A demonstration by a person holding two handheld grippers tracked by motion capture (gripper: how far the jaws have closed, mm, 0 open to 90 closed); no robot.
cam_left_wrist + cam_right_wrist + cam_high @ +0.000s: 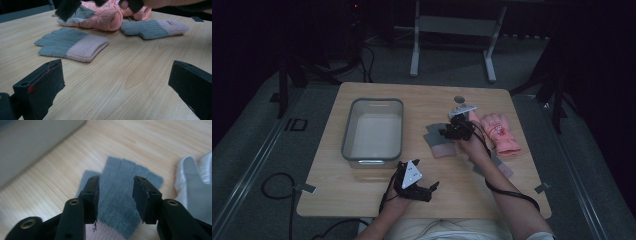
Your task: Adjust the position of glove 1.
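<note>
The grey glove [122,202] lies flat mid-worktop [362,190], right of the bin [373,131]; my right tongs [115,195] straddle it part-open, not yet gripping. Left tongs [117,82] wait wide open and empty at the near edge, so nothing is binned.

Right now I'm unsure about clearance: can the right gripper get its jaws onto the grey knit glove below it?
Probably yes. The right gripper hangs over the grey knit glove, jaws apart on either side, nothing between them and the glove.
</note>
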